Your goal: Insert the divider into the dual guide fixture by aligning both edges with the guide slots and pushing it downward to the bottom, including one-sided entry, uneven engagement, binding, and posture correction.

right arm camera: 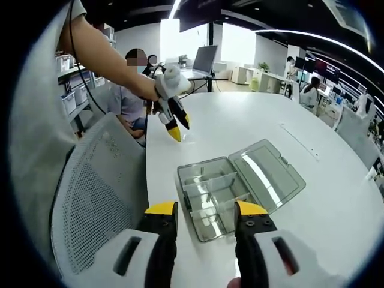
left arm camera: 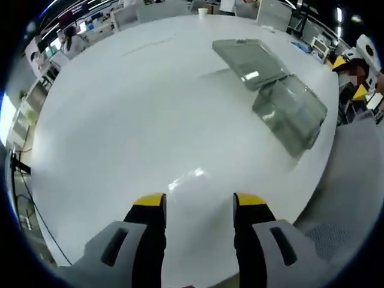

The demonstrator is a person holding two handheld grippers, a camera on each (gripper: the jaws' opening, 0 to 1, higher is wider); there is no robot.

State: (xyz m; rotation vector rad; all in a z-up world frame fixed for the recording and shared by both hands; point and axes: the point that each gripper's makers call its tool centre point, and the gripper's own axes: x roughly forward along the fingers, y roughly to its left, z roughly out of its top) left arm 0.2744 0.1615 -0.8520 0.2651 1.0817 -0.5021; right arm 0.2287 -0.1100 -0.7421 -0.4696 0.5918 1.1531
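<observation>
The dual guide fixture (right arm camera: 211,197) is a clear plastic box lying on a white table (right arm camera: 240,129), with its hinged clear lid (right arm camera: 267,174) folded flat open beside it. In the right gripper view the box has several compartments, and thin clear partitions stand upright inside it; I cannot tell which of them is the divider named in the task.

Just beside the box's near edge, the right gripper (right arm camera: 206,211) hovers with its two yellow-tipped jaws spread apart and nothing between them. The box shows through the gap between the jaws.

Beyond the box, the left gripper (right arm camera: 177,128) is held above the table by a person's arm, well apart from the box, its yellow-tipped jaws pointing down and parted, holding nothing. In the left gripper view the same gripper (left arm camera: 199,202) has its jaws apart over bare table (left arm camera: 120,120), and the box (left arm camera: 291,113) with its open lid (left arm camera: 249,60) sits near the far table edge.

Beside the box, off the table's edge, stands a grey mesh-backed chair (right arm camera: 96,192). A seated person (right arm camera: 129,99) is behind the left gripper.
</observation>
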